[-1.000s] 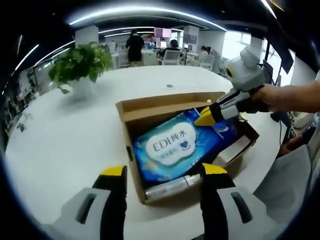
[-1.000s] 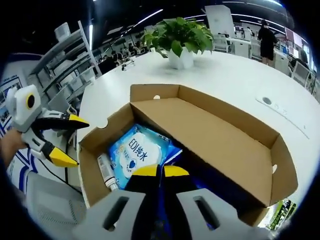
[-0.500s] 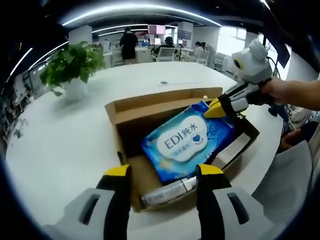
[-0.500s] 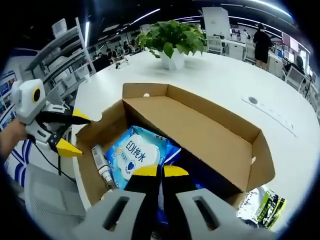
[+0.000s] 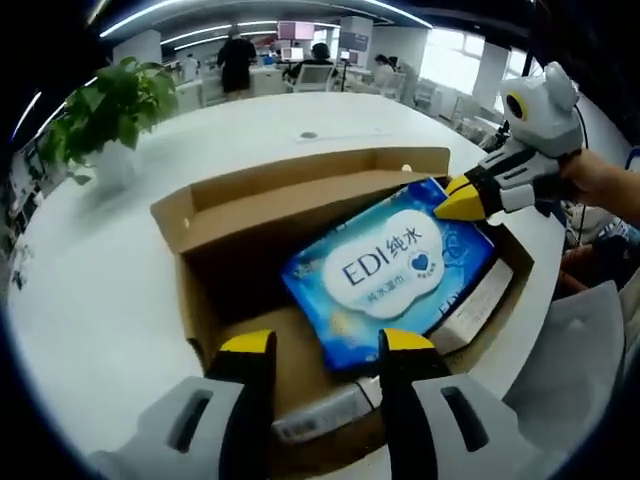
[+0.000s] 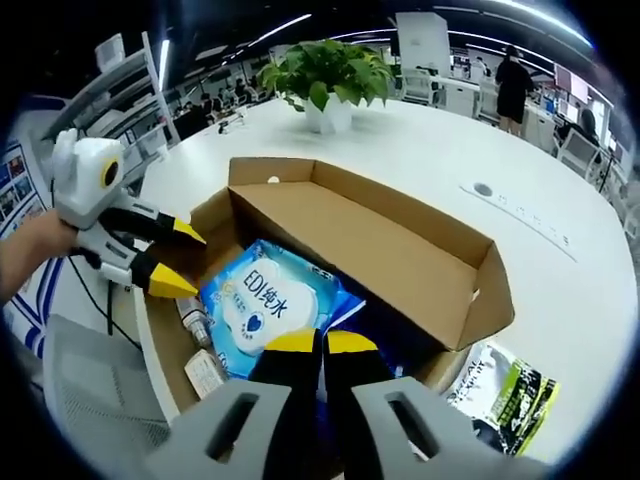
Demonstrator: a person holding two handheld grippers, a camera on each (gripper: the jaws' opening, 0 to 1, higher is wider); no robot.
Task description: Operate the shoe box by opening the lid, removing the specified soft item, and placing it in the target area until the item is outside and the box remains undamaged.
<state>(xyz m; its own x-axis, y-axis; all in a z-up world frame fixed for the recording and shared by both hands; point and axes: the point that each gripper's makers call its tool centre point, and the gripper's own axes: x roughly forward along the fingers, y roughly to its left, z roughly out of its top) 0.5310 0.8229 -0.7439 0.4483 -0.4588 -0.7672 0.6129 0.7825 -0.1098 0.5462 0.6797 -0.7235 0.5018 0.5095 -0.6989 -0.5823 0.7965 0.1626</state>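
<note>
Shoe box (image 5: 300, 250) is sitting open near the table (image 5: 110, 290) edge, lid flap standing up on its far side. Right tool (image 6: 320, 342) is pinching a corner of the blue wipes pack (image 5: 395, 272) with jaws closed, pack tilting up but still inside the box walls. Left tool (image 5: 318, 342) is hovering over the near box wall, jaws parted and holding nothing. A small tube (image 6: 195, 322) is lying along the box end, label unreadable. White table is running wide and bare toward the potted plant (image 6: 325, 80); a printed pouch (image 6: 505, 395) is lying just beside the box. Versus a second ago, the pack is sitting higher and the left tool is closer in.
</note>
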